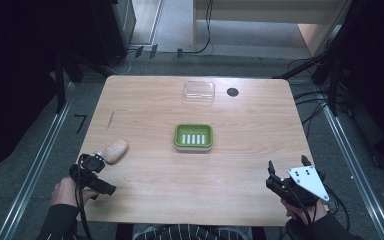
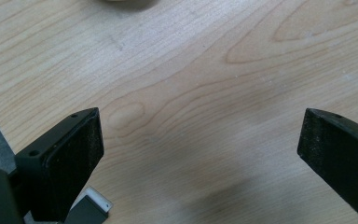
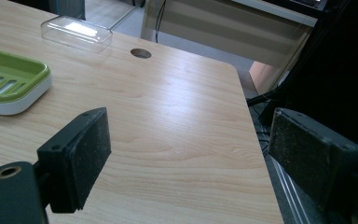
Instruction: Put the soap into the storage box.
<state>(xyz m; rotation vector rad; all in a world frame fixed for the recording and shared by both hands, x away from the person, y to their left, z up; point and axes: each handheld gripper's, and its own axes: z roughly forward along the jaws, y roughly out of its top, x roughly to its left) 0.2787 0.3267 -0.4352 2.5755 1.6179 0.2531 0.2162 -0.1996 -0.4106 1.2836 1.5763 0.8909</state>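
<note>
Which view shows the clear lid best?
High view: the whole clear lid sits at the table's far edge, beyond the green soap dish. Right gripper view catches it obliquely at top left.

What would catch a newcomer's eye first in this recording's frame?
The bright green soap dish at the middle of the wooden table stands out most. Behind it, near the far edge, lies a clear plastic lid. A pale beige soap bar lies just ahead of the open left tool.
</note>
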